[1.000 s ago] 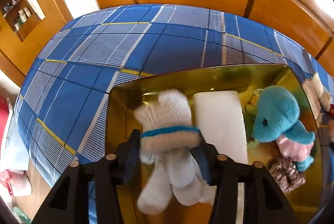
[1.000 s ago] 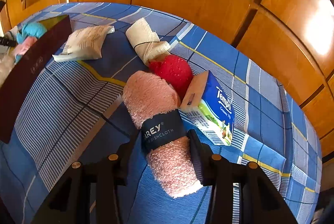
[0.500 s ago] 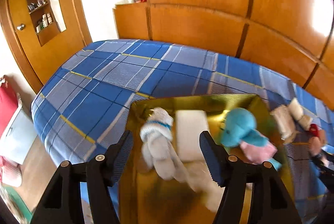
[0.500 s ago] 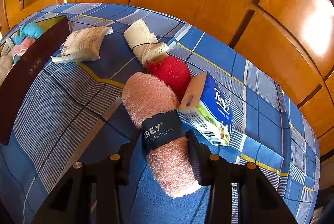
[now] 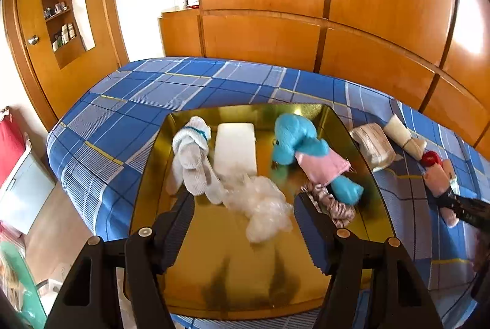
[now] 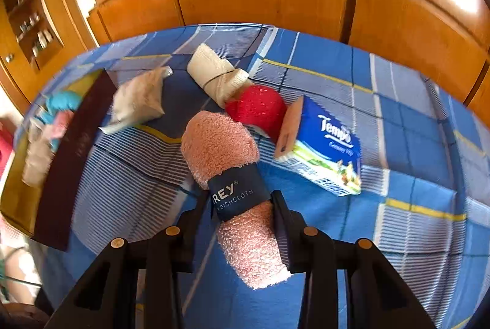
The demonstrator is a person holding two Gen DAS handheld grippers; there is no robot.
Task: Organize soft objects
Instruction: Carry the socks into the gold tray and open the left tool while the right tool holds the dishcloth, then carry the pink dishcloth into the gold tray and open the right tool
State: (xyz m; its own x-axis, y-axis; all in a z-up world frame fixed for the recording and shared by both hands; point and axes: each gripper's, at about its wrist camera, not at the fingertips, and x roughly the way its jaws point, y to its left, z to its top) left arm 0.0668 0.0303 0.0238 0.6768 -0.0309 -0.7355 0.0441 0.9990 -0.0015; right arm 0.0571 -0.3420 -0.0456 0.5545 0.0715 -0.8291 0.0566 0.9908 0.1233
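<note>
Pink dishcloth roll (image 6: 235,191) sits between the right gripper (image 6: 242,206) fingers, long axis running away from the camera and slightly left, dark paper band right at the pinch line. Jaws closed narrow on the band, both pads touching; roll looks held, whether lifted off the bedspread (image 6: 398,120) can't tell. Gold tray (image 5: 352,145) lies to the left of the roll, dark side wall facing it, so the carry probably goes leftward and over that wall.

Just beyond the roll: red ball (image 6: 255,108) touching its far end, tissue pack (image 6: 324,145) to the right, beige rolled cloth (image 6: 214,74) and a flat beige pouch (image 6: 137,99) farther back.

Left gripper (image 5: 245,212) hangs above the tray, jaws wide apart, holding nothing. Below it: white sock bundle (image 5: 193,151), white pad (image 5: 235,148), blue plush (image 5: 300,142), crumpled clear plastic (image 5: 260,203).
</note>
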